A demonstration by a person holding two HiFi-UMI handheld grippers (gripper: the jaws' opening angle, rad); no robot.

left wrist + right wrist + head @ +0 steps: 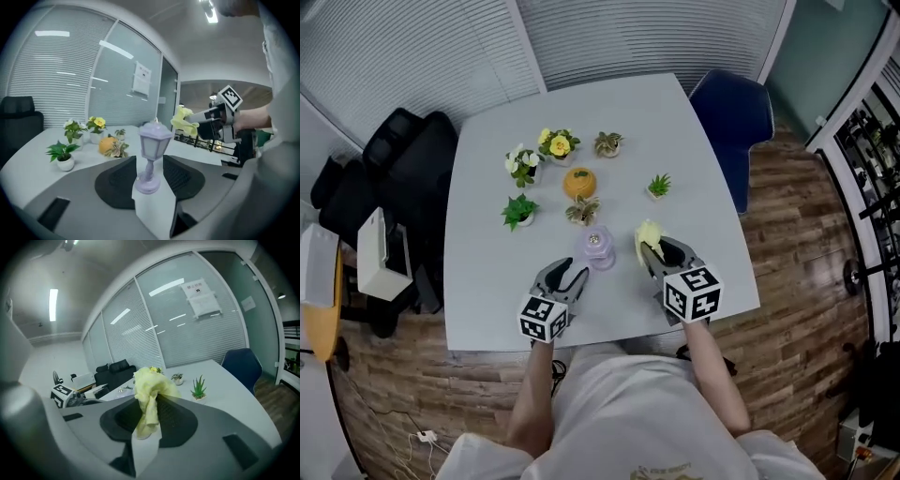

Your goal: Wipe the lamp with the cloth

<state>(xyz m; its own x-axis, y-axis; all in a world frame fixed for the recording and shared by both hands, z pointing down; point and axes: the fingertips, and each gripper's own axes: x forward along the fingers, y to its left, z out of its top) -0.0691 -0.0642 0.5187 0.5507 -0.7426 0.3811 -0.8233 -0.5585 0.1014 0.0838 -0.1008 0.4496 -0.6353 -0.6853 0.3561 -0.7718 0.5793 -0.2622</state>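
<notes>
Both forearms [713,373] reach up from the bottom of the head view, each ending in a marker cube [545,319], over the near edge of the table [694,159]. My left gripper [575,275] has the lamp [599,247] at its tips. My right gripper [656,251] carries the cloth [648,234] just beside the lamp, apart from it, and plants [519,210] stand close behind. Seen from the left gripper view, my fingers [115,185] are closed on the lamp's low stem and foot. Its lantern head stands upright well above the pads, and the cloth hangs off to the right. That looks to me a top-heavy hold. A sideways push from the cloth on the head could lever the lamp round in my pads, or tip it out among the plants. Whether its foot is clear of the table I cannot tell. Seen from the right gripper view, my fingers [177,420] pinch the cloth in a bunch, a wad above the pads and a tail below. I judge the wad small, so if I press hard my jaw tips, not the cloth, could strike the lamp. The loose tail could also snag on the lamp's top and pull free.
</notes>
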